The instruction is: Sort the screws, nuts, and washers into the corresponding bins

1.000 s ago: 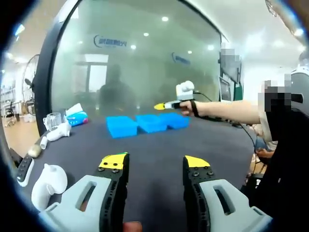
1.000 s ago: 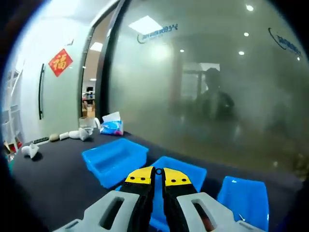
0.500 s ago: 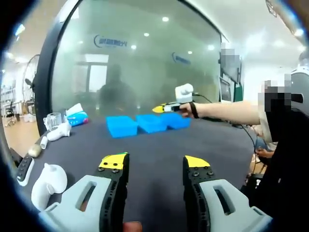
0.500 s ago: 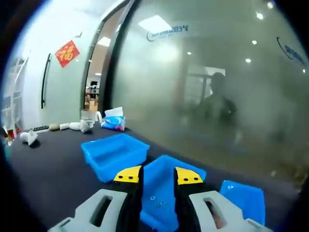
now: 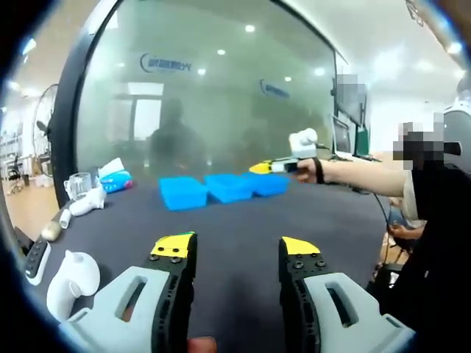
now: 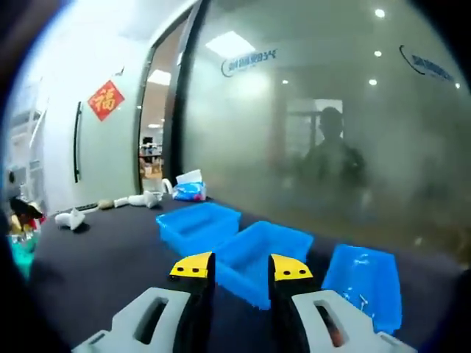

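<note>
In the left gripper view, the left gripper (image 5: 237, 254) is hovering low over the dark tabletop (image 5: 243, 217) with its jaws spread wide and nothing between them. Three blue bins (image 5: 223, 187) are sitting in a row on the far side of the tabletop, in front of a frosted glass wall (image 5: 206, 95). The right gripper (image 5: 274, 167) is reaching in from the right on a person's outstretched arm (image 5: 360, 170), hanging just above the rightmost bin. A white cup (image 5: 73, 272), a remote (image 5: 37, 259), a glass jug (image 5: 78, 184) and a tissue pack (image 5: 116, 175) are lying along the left edge.

In the right gripper view, the right gripper (image 6: 241, 266) is holding its jaws apart with a narrow gap, pinching nothing. The three blue bins (image 6: 268, 246) are lying just ahead of it. Small pale bits are showing inside the right bin (image 6: 364, 276), too small to tell which parts.
</note>
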### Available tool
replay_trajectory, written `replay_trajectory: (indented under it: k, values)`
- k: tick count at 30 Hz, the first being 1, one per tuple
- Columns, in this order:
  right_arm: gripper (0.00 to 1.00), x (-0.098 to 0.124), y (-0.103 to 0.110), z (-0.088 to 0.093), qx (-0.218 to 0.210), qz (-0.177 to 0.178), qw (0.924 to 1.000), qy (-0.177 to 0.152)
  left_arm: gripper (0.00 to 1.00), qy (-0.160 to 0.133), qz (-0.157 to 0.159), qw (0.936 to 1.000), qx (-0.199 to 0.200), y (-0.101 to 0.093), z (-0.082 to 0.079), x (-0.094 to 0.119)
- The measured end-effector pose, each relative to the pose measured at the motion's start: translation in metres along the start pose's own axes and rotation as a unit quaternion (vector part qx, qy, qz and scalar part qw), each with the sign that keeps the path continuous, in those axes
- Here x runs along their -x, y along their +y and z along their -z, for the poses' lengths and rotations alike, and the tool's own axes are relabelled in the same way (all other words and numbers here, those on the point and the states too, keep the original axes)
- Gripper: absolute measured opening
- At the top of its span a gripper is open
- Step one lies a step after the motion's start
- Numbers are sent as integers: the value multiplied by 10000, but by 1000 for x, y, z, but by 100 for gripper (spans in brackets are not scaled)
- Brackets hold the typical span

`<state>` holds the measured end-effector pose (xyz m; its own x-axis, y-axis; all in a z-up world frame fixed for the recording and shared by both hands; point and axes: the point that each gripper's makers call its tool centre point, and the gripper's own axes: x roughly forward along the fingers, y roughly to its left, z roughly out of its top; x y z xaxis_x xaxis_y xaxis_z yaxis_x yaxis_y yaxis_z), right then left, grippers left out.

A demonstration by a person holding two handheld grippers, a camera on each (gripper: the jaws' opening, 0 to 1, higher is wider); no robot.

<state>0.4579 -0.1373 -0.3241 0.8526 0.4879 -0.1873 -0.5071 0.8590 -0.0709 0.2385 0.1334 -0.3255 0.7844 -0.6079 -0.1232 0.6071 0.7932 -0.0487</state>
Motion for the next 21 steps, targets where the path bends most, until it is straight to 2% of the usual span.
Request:
replay_trajectory:
  k: [6, 8, 14, 21]
  values:
    - [25, 48, 12, 4, -127, -123, 9997, -172, 43, -20, 53, 10000, -24, -6, -4, -3]
    - [25, 66, 19, -1, -459, -247, 9981, -330, 43, -23, 65, 10000, -32, -7, -5, -4]
    - [25, 115, 24, -7, -509, -227, 9964, -642, 43, -31, 115, 9999, -43, -12, -6, -6]
    - [25, 150, 29, 12, -455, -214, 9968, -616, 43, -37, 186, 9998, -60, -18, -7, -7]
